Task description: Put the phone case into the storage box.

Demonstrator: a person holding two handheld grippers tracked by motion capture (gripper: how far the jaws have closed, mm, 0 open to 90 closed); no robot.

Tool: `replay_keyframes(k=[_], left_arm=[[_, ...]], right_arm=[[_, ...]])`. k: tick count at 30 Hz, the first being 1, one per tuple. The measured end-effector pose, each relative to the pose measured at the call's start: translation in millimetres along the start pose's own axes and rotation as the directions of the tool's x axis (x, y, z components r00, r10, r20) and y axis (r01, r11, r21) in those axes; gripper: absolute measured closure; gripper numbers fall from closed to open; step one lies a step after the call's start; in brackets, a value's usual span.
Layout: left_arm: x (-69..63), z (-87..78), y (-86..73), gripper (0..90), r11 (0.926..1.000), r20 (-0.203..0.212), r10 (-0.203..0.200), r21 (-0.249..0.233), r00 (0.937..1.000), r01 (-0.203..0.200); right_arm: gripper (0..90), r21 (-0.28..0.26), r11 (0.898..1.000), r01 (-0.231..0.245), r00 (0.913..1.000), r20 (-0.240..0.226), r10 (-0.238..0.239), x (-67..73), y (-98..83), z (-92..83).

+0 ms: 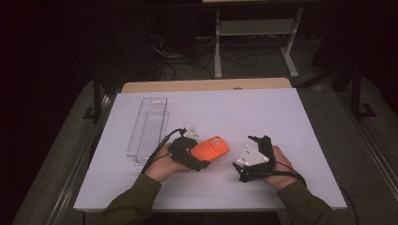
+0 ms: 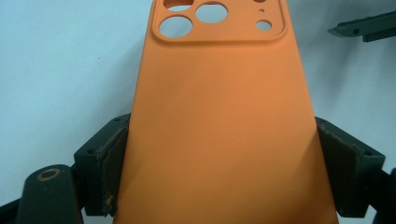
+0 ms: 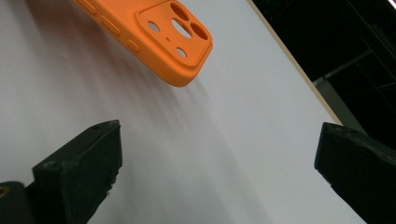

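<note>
An orange phone case (image 1: pixel 212 148) with round camera cut-outs is gripped at its lower end by my left gripper (image 1: pixel 201 157), near the middle of the white table sheet (image 1: pixel 234 112). In the left gripper view the case (image 2: pixel 224 93) runs up between the two pads (image 2: pixel 114 163), which press on its long edges. My right gripper (image 1: pixel 241 151) sits just right of the case, pointing at it, open and empty. In the right gripper view the case (image 3: pixel 159 37) hovers ahead at upper left, its camera end towards me, apart from the wide-open right gripper (image 3: pixel 219 163).
A clear plastic tray (image 1: pixel 149 126) lies lengthwise on the sheet, left of my left hand. A wooden table edge (image 1: pixel 206 85) shows beyond the sheet. Dark floor, cables and a white stand (image 1: pixel 253 28) lie behind the table. A right jaw tip (image 2: pixel 364 28) shows at upper right.
</note>
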State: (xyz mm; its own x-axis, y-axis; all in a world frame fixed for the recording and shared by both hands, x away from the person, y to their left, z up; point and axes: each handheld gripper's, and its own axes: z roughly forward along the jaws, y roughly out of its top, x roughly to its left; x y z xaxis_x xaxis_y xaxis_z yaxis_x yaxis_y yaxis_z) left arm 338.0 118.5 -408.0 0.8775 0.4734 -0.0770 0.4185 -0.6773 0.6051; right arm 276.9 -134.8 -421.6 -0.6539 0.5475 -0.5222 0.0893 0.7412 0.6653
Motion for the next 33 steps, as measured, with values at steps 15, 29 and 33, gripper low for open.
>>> replay_keyframes(k=[15, 29, 33], left_arm=[[-3.2, 3.1, -0.3, 15.9, 0.9985, 0.0, -0.042, -0.037, 0.9991, 0.042], [-4.0, 4.1, -0.3, 16.0, 0.9982, 0.003, -0.047, -0.036, 0.9989, 0.047], [-3.9, 3.9, -0.2, 15.9, 0.9984, 0.003, -0.045, -0.034, 0.999, 0.046]], right_arm=[[0.2, 0.004, 0.995, 0.1, 0.9938, 0.05, -0.1, 6.6, 1.7, 0.7], [0.2, 0.013, 0.984, 0.179, 0.9793, 0.093, -0.18, 12.6, 3.8, 1.8], [0.2, 0.017, 0.978, 0.21, 0.972, 0.105, -0.21, 13.6, 4.3, 2.1]])
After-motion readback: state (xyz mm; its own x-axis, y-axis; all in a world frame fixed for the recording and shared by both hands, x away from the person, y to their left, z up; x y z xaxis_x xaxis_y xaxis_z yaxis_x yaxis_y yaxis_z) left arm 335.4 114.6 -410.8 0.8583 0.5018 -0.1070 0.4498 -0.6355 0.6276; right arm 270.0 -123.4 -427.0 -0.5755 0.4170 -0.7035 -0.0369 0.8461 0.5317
